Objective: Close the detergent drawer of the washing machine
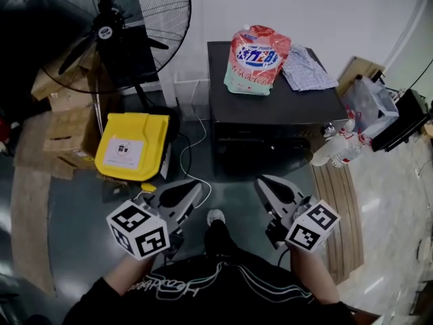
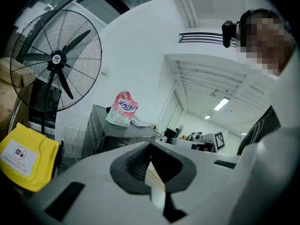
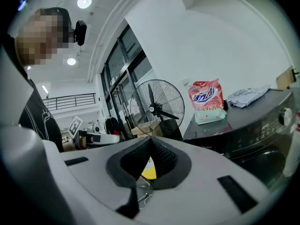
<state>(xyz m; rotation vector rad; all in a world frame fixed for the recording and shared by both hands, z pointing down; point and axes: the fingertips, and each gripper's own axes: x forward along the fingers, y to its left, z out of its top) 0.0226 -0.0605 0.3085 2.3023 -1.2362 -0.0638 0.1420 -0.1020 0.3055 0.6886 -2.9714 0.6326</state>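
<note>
The washer (image 1: 284,105) (dark, boxy) stands at 12 o'clock from both grippers, well apart; its drawer is too dark to make out. On top lie a glossy pink pouch (image 1: 256,59) and a crumpled cloth (image 1: 306,70). A wire fan (image 1: 108,29) stands at 10 o'clock, with a yellow bag (image 1: 130,145) below it. The left gripper (image 1: 195,187) and the right gripper (image 1: 261,183) have their jaws together, holding nothing.
</note>
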